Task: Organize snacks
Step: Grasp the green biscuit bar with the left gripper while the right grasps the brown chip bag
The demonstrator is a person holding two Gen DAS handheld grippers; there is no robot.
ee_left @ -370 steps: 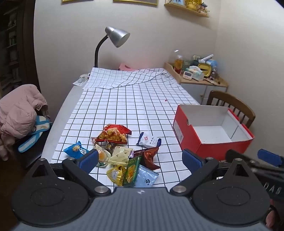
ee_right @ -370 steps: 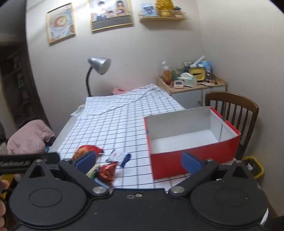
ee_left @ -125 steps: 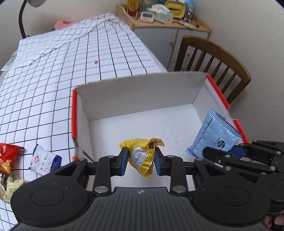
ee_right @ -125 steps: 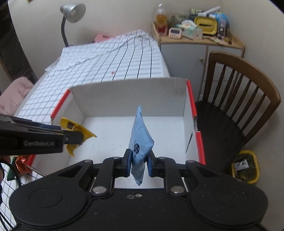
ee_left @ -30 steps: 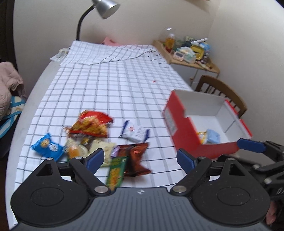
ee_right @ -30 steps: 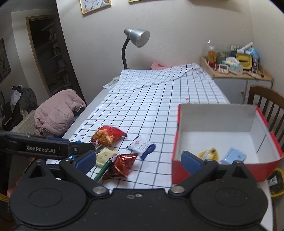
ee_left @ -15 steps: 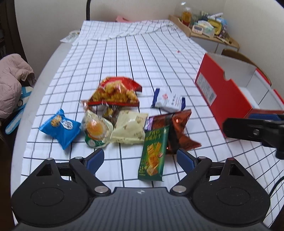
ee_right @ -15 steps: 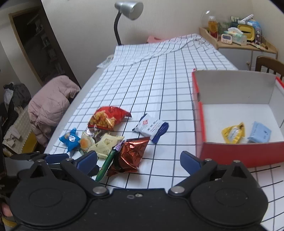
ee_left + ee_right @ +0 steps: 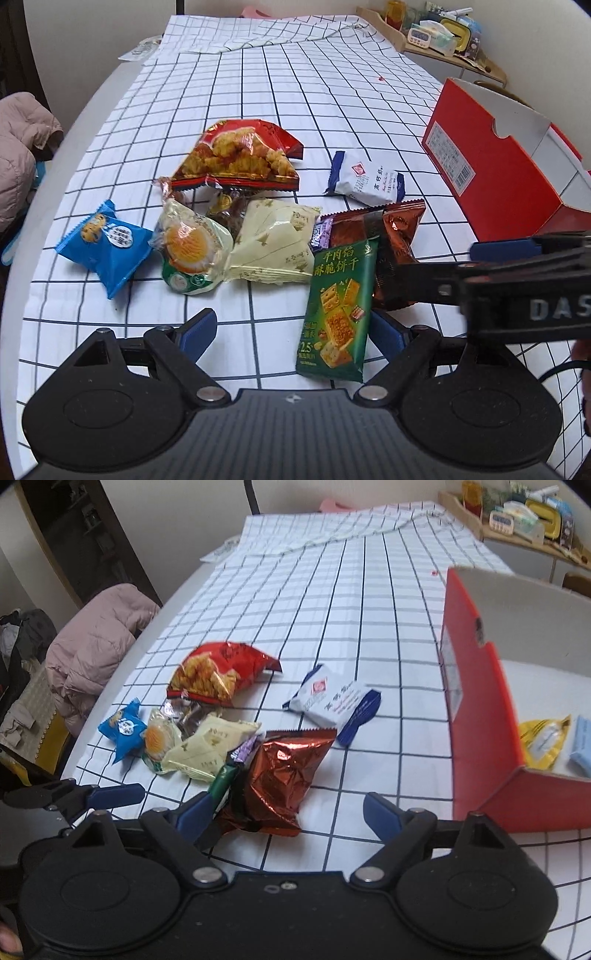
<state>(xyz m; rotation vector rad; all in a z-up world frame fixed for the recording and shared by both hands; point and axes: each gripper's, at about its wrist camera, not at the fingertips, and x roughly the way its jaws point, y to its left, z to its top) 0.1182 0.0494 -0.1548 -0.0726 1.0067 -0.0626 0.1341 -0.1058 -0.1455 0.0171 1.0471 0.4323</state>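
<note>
Several snack packets lie in a pile on the checked tablecloth. My left gripper (image 9: pixel 295 326) hangs open just over the pile, the green cracker packet (image 9: pixel 338 306) lying between its fingers, untouched. My right gripper (image 9: pixel 288 810) is low over the copper-red foil packet (image 9: pixel 284 771). Its jaws are closing with that packet between them, and the pads do not press on it. To the right, the red box (image 9: pixel 476 709) holds a yellow packet (image 9: pixel 543 742) and a light blue packet (image 9: pixel 581 746).
Around the pile lie a red chips bag (image 9: pixel 240 155), a white and blue packet (image 9: pixel 369 182), a cream packet (image 9: pixel 273 240), a pastry packet (image 9: pixel 188 247) and a blue packet (image 9: pixel 105 245). A pink jacket (image 9: pixel 96 646) sits past the table's left edge.
Both grippers have come down and closer to the snack pile, which now fills the views. The right gripper's fingers stand a little narrower than before. The left gripper's fingers are as wide as before.
</note>
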